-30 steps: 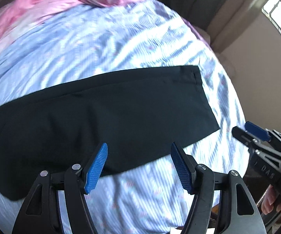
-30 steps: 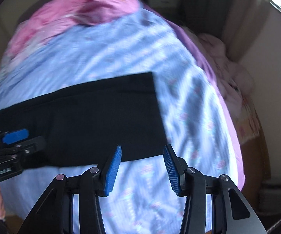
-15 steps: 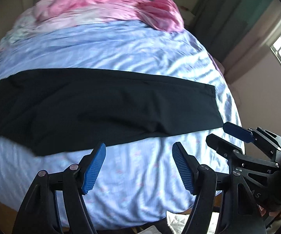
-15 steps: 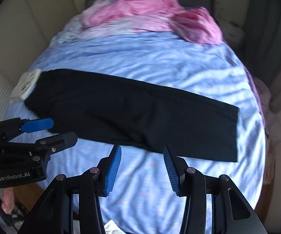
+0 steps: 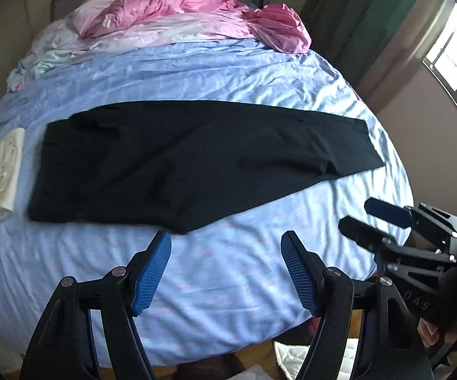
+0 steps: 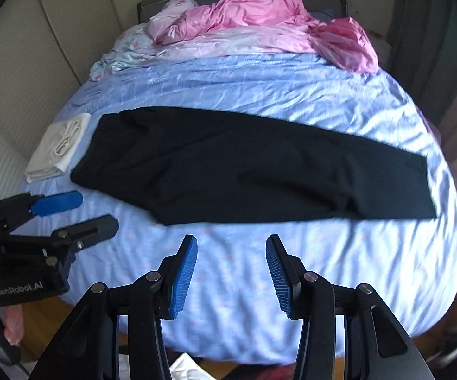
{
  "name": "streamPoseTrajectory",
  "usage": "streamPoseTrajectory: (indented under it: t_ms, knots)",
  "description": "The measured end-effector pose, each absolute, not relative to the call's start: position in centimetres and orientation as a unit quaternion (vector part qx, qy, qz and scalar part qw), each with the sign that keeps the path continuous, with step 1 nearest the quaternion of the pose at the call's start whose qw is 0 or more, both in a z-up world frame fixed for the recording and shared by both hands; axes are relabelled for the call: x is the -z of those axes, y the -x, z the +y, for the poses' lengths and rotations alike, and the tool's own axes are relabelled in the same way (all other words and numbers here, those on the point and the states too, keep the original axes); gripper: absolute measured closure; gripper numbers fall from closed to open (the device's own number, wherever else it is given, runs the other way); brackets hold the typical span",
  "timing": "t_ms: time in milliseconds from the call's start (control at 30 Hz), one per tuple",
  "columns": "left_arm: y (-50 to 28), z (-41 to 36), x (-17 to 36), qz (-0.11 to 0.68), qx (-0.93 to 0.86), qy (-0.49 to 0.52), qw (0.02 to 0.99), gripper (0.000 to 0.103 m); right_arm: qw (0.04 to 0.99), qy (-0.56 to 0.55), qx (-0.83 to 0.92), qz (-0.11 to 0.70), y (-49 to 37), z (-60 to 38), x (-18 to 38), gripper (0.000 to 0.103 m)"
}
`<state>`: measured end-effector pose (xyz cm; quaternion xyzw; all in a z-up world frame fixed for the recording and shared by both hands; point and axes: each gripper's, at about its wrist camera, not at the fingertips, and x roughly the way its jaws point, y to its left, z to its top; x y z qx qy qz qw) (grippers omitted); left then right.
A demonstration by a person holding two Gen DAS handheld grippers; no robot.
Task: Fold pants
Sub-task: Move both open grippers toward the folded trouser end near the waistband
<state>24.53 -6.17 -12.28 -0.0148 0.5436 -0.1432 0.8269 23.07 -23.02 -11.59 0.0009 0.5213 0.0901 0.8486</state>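
Note:
Black pants (image 5: 196,158) lie flat across the blue bed sheet (image 5: 228,285), folded lengthwise, waist to the left and leg hems to the right. They also show in the right wrist view (image 6: 253,171). My left gripper (image 5: 225,266) is open and empty, held above the near edge of the bed, short of the pants. My right gripper (image 6: 231,262) is open and empty, also back from the pants. The right gripper shows at the right of the left wrist view (image 5: 374,221). The left gripper shows at the left of the right wrist view (image 6: 79,215).
A folded white garment (image 6: 57,148) lies at the bed's left edge beside the waist. A pink quilt (image 6: 260,19) is bunched at the headboard. Green curtains (image 5: 355,15) and a window (image 5: 453,63) are to the right. Wooden floor (image 6: 51,323) shows below the bed's foot.
Both grippers have pulled back and up from the hem end of the pants, so the whole bed and the full length of the pants have come into view. Both stayed open.

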Motion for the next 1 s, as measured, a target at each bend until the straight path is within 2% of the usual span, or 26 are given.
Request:
streamPoseTrajectory:
  t_ms: [433,533,600,833,900,1000]
  knots:
    - [-25.6,10.9,13.3,0.533,0.085,0.090,0.837,0.031,0.850,0.026,-0.136,0.508,-25.1,-8.0,10.2,0.057]
    - [-26.7,14.4,14.0,0.529,0.067,0.106,0.839,0.030,0.848,0.042,-0.149,0.507,-26.7,-5.1,10.8,0.049]
    - [-27.6,16.5,14.7,0.526,0.065,0.114,0.840,0.026,0.846,0.051,-0.155,0.508,-28.1,-3.1,11.4,0.049]
    - [-33.1,22.2,18.0,0.516,0.070,0.100,0.848,0.024,0.841,0.078,-0.154,0.513,-34.4,2.7,13.6,0.048]
    - [-35.3,23.4,19.0,0.512,0.079,0.094,0.850,0.022,0.840,0.079,-0.151,0.515,-36.4,4.1,14.5,0.043]
    - [-39.0,24.9,20.7,0.513,0.094,0.092,0.848,0.022,0.840,0.083,-0.145,0.517,-38.9,6.0,16.0,0.043]
